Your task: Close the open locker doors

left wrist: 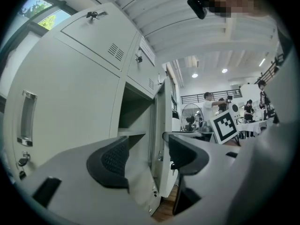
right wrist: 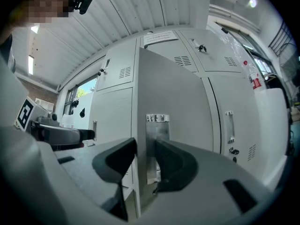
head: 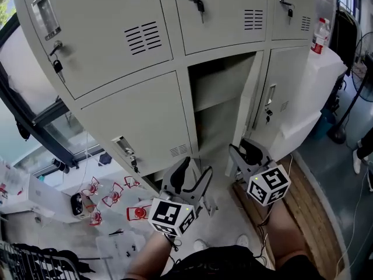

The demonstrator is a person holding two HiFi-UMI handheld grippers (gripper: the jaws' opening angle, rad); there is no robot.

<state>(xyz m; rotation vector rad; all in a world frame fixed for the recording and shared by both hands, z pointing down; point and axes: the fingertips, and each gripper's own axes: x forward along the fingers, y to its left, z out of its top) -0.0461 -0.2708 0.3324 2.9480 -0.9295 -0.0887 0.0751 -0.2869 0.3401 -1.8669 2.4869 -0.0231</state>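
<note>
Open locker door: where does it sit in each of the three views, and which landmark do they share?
Head view: open locker door right of centre, edge-on beside its compartment.
Left gripper view: open locker door at centre, edge-on.
Right gripper view: open locker door with its broad face across the centre.
Shared landmark: vent slots in the door above.

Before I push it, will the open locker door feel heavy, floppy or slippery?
The open locker door looks like thin sheet metal: probably light, swinging with a gentle push, perhaps flexing. Its smooth paint may be slippery.
</note>
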